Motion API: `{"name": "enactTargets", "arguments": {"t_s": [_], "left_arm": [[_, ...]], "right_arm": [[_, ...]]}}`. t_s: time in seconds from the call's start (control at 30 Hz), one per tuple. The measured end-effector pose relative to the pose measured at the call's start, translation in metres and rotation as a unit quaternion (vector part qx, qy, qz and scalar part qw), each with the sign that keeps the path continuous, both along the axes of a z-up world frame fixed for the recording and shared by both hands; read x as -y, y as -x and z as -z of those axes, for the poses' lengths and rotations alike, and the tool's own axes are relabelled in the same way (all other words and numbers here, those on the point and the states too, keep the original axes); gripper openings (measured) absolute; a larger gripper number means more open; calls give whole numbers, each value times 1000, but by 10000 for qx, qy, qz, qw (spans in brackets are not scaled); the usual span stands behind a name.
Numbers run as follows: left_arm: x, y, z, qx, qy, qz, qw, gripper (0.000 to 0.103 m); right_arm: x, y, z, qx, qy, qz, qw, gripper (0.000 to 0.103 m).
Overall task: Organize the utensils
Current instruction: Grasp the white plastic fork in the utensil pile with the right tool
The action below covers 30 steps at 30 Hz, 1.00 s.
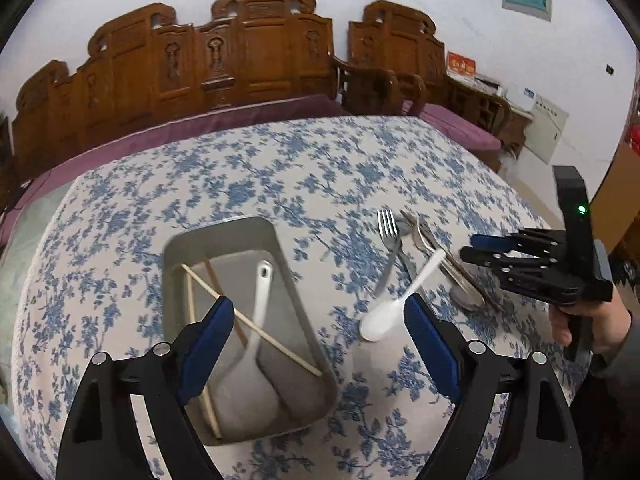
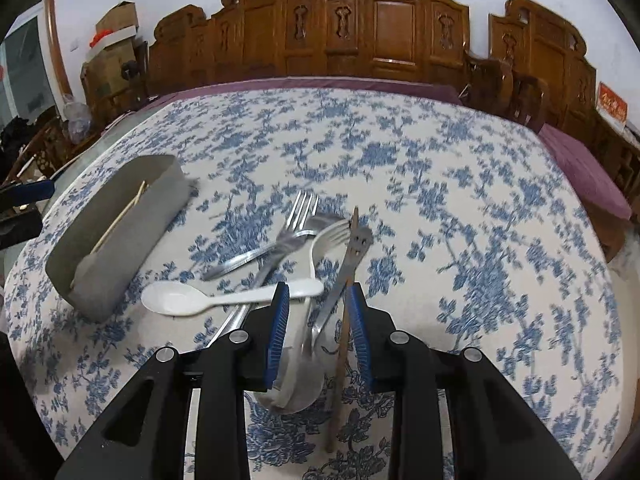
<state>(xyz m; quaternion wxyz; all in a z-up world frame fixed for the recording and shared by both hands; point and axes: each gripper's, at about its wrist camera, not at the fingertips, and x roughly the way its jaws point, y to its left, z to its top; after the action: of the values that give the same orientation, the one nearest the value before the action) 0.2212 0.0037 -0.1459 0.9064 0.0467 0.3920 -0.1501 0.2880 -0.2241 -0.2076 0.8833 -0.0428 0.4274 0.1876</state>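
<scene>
Utensils half sorted on the floral-cloth surface [image 1: 280,168]

Left to right: the grey bin [image 1: 298,308], set toward the left edge, is seen holding chopsticks [image 1: 288,350] and a white spoon [image 1: 256,320] under the widely spread left fingers [image 1: 208,344]; a white plastic spoon [image 2: 176,300] and forks [image 2: 298,216] are piled mid-surface; the right gripper [image 2: 318,332] is parted over them, nothing gripped.

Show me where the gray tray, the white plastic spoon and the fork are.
gray tray [image 1: 176,252], left wrist view, far left rim.
white plastic spoon [image 2: 172,299], right wrist view, middle of the bowl.
fork [image 2: 303,202], right wrist view, on the tines.
</scene>
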Motion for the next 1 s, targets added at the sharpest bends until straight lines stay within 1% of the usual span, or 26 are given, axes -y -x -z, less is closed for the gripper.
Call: {"name": "enactTargets", "arguments": {"t_s": [0.1, 0.27, 0.37, 0.43, 0.5, 0.6, 0.77, 0.8, 0.83, 0.87, 1.0], "left_arm": [[12, 0, 6, -77, -102, 10, 9999, 82], [31, 0, 11, -134, -301, 71, 9994, 80], [39, 2, 16, -244, -312, 60, 9992, 80], [44, 5, 19, -294, -324, 43, 9990, 80], [47, 7, 22, -360, -297, 47, 9989, 80], [54, 9, 26, -418, -327, 53, 9986, 78], [67, 6, 27, -507, -445, 88, 9977, 76], [69, 5, 27, -531, -472, 109, 9974, 75], [72, 4, 28, -555, -500, 130, 9971, 73], [75, 2, 29, -584, -540, 153, 9967, 72], [88, -6, 37, -703, -665, 248, 9950, 68]], "right_arm": [[-2, -6, 15, -138, 128, -157, 9997, 33], [-1, -8, 21, -188, 129, -274, 9994, 32], [-4, -8, 19, -167, 81, -373, 9991, 21], [-8, -8, 17, -128, 113, -486, 9987, 19], [-12, -8, 17, -154, 140, -584, 9981, 14], [-18, -9, 21, -213, 302, -654, 9972, 13], [-18, -15, 25, -203, 390, -524, 9977, 12], [-17, -16, 25, -197, 412, -494, 9977, 8], [-14, -19, 25, -204, 393, -429, 9981, 7], [-10, -20, 25, -221, 336, -392, 9984, 4], [8, -22, 14, -162, 2, -247, 9996, 4]]}}
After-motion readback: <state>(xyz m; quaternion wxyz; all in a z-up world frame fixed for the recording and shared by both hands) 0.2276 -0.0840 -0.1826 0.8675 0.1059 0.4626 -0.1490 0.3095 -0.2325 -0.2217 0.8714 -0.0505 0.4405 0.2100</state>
